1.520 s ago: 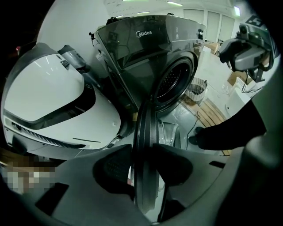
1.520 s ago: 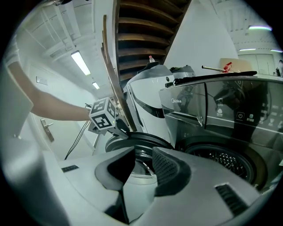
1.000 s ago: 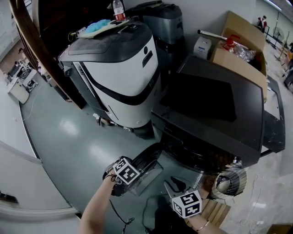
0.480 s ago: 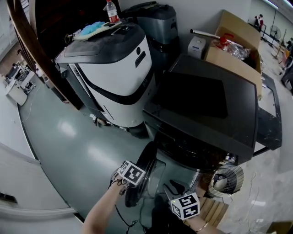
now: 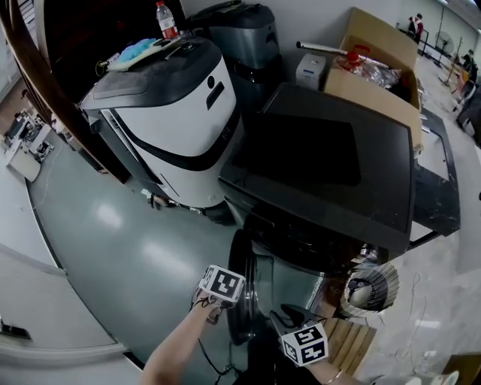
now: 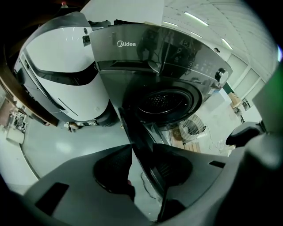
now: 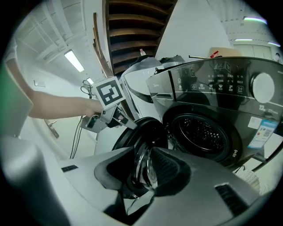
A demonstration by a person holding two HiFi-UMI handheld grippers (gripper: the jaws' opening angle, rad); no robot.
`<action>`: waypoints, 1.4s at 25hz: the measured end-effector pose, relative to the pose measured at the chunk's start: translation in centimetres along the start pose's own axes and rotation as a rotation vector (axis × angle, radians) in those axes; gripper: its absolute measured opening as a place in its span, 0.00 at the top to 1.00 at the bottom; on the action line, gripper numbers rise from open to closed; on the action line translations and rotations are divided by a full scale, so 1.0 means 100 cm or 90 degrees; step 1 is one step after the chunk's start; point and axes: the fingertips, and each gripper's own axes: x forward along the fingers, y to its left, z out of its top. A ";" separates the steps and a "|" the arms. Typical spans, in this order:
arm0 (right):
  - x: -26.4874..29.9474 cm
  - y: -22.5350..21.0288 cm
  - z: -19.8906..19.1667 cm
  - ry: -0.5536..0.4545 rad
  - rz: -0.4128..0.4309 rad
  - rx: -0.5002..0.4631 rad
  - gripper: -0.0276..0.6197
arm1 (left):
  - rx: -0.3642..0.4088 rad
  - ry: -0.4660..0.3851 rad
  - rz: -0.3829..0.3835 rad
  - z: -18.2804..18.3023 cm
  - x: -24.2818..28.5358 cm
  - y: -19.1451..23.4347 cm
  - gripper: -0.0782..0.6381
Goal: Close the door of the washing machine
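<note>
The dark front-loading washing machine [image 5: 323,162] has its round door [image 5: 242,278] partly open and edge-on in the head view. The drum opening [image 6: 166,101] is in sight behind it. My left gripper [image 6: 142,161] straddles the door's outer rim [image 6: 132,132]. Its jaws have just been opening: the rim lies between them, and a gap shows beside the left pad [image 6: 119,170]. My right gripper [image 7: 146,172] is shut on the door's inner glass bowl [image 7: 142,165], in front of the drum [image 7: 201,132]. In the head view the left gripper [image 5: 225,304] and right gripper [image 5: 279,316] flank the door.
A white and grey machine [image 5: 173,113] stands left of the washer, with a bottle [image 5: 166,19] on top. A cardboard box [image 5: 376,75] sits behind the washer. A small fan [image 5: 368,289] and wooden slats [image 5: 353,338] lie at its lower right. A cable [image 5: 214,365] trails on the floor.
The door has swung from wide open toward the machine and now stands edge-on. Both grippers have moved with it, and the left one has turned along with the door.
</note>
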 end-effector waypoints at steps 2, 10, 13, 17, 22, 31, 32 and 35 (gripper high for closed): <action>-0.003 -0.002 -0.008 0.007 -0.001 0.003 0.75 | -0.008 -0.003 0.010 0.005 0.003 -0.005 0.66; -0.014 -0.009 -0.041 0.032 -0.006 0.009 0.73 | -0.080 -0.034 0.022 0.019 0.009 -0.026 0.65; -0.018 -0.008 -0.058 0.050 0.004 0.013 0.71 | -0.103 -0.044 0.029 0.023 0.009 -0.032 0.65; -0.019 -0.006 -0.086 0.079 0.009 0.023 0.68 | -0.139 -0.056 0.022 0.030 0.012 -0.044 0.65; -0.011 0.003 -0.117 0.122 0.016 0.007 0.66 | -0.171 -0.067 0.033 0.033 0.014 -0.053 0.65; 0.014 -0.025 -0.153 0.184 -0.062 0.000 0.65 | -0.226 -0.089 0.034 0.044 0.022 -0.064 0.66; 0.016 -0.028 -0.155 0.190 -0.070 -0.007 0.66 | -0.231 -0.090 0.033 0.045 0.023 -0.065 0.66; 0.025 -0.034 -0.158 0.200 -0.094 -0.029 0.70 | -0.243 -0.094 0.040 0.047 0.025 -0.065 0.66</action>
